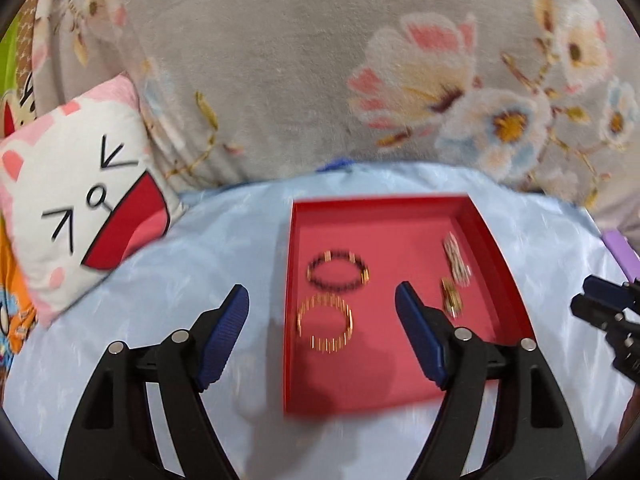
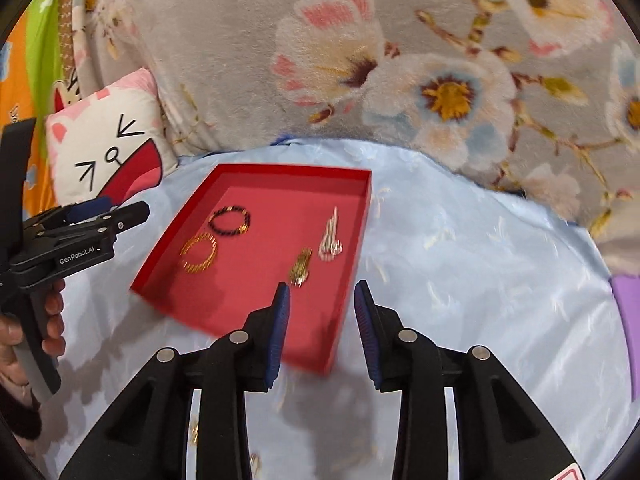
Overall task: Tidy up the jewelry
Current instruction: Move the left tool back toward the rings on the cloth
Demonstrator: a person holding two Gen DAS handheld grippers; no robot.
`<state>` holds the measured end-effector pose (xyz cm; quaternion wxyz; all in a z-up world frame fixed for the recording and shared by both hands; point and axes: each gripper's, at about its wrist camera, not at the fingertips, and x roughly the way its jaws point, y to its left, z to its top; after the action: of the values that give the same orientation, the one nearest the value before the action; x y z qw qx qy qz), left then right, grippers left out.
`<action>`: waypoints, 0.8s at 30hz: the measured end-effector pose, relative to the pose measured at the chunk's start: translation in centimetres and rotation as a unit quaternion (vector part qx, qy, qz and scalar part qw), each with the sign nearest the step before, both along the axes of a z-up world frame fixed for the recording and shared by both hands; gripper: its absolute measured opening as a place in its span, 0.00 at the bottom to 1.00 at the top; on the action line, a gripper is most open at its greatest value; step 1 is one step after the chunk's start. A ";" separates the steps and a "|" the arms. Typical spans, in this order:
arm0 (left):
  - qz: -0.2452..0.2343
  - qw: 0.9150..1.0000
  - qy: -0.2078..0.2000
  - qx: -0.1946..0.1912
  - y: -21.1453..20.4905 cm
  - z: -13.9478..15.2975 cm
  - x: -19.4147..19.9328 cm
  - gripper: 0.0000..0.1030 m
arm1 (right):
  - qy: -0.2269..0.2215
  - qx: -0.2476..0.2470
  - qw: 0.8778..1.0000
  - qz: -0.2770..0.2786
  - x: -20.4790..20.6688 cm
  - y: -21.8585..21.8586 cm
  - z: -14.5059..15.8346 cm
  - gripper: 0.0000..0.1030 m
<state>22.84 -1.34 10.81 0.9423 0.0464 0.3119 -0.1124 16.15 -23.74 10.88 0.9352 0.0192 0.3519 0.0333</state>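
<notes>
A red tray (image 1: 492, 240) (image 2: 200, 200) lies on a light blue cloth. In it lie a dark beaded bracelet (image 1: 338, 271) (image 2: 230, 220), a gold bracelet (image 1: 325, 324) (image 2: 198, 253), a silver piece (image 1: 456, 258) (image 2: 331, 238) and a small gold piece (image 1: 451, 296) (image 2: 301, 266). My left gripper (image 1: 322, 300) is open and empty, held above the tray's near left part. My right gripper (image 2: 322, 292) is open and empty over the tray's near right corner. The left gripper also shows at the left edge of the right wrist view (image 2: 80, 220).
A cat-face cushion (image 1: 80, 200) (image 2: 108, 152) lies left of the tray. A grey floral blanket (image 1: 320, 60) (image 2: 400, 60) rises behind the cloth. A purple object (image 1: 620, 252) (image 2: 628, 300) lies at the right edge. Small gold bits (image 2: 194, 432) lie on the cloth near my right gripper.
</notes>
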 end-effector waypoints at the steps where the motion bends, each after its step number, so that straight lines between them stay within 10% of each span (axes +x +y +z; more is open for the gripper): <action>1: -0.004 1.000 0.005 0.003 0.2 -0.4 -1.0 0.71 | 0.001 0.002 1.000 -0.001 -1.1 -0.1 -0.2 0.33; 24: -0.003 0.998 0.064 0.005 1.9 -8.5 -13.2 0.71 | 0.050 0.019 0.999 -0.004 -12.6 3.9 -7.6 0.34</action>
<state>9.66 0.58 2.30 0.9199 0.0450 0.3716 -0.1167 3.50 -19.88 3.26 0.9161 0.0404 0.3974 0.0349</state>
